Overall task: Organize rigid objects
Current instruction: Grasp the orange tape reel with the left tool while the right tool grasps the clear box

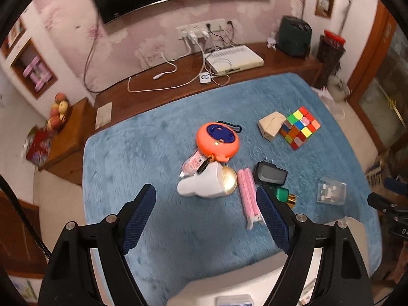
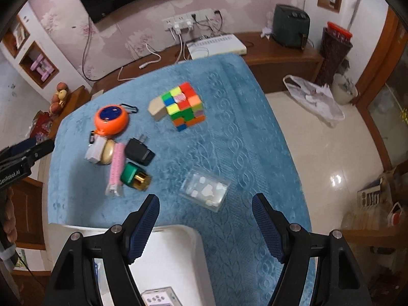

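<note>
On a blue towel (image 1: 153,158) (image 2: 242,127) lie an orange round gadget (image 1: 217,138) (image 2: 111,119), a Rubik's cube (image 1: 300,127) (image 2: 185,105), a beige block (image 1: 270,125) (image 2: 157,107), a black charger (image 1: 270,174) (image 2: 139,152), a pink stick (image 1: 247,191) (image 2: 116,165), a white and gold case (image 1: 207,185) (image 2: 100,152), a green and gold piece (image 1: 284,195) (image 2: 135,176) and a clear plastic box (image 1: 331,191) (image 2: 205,191). My left gripper (image 1: 205,219) is open above the towel near the white case. My right gripper (image 2: 205,227) is open just short of the clear box.
A white bin (image 1: 229,288) (image 2: 173,262) stands at the towel's near edge under both grippers. A wooden TV bench (image 1: 178,86) with a white router (image 1: 234,60), cables and a dark appliance (image 1: 294,37) runs behind. Tiled floor (image 2: 331,158) is on the right.
</note>
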Demonstrator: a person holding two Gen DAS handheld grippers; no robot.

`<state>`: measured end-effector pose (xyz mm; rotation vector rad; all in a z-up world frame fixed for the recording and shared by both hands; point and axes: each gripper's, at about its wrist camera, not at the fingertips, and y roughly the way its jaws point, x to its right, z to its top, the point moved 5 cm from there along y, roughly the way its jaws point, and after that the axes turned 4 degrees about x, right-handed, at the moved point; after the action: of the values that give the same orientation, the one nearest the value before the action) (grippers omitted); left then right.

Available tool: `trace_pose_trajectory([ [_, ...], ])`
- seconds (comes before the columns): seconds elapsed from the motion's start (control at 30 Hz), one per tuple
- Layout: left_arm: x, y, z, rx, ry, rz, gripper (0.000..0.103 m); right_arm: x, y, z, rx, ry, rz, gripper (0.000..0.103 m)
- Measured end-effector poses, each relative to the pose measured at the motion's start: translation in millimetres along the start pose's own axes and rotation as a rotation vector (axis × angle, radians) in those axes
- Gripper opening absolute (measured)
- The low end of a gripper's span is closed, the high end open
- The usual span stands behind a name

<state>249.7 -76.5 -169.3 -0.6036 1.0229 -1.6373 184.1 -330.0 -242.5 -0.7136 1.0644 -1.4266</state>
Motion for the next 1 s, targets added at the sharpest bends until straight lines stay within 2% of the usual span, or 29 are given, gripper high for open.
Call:
trace_pose_trajectory([
  [0.17, 20, 35, 18, -0.061, 0.132, 0.021, 0.083, 14, 28, 2, -0.050, 0.004, 0.027, 0.076],
  [0.3, 28, 61, 33, -0.099, 0.196, 0.045, 0.083, 9, 42, 1, -0.085, -0.071, 0.054, 0.076],
  [0.53, 29, 101, 44, -0.227, 0.198, 0.019, 0.083, -7, 77, 1, -0.185, -0.208, 0.072, 0.076],
  [0.73, 28, 133, 49, -0.311, 0.209, 0.064, 0.083, -16, 106, 2, -0.312, -0.295, 0.049, 0.076],
  [1.0, 36, 165, 51, -0.401, 0.235, 0.101, 0.083, -20, 126, 6, -0.447, -0.342, 0.077, 0.076],
])
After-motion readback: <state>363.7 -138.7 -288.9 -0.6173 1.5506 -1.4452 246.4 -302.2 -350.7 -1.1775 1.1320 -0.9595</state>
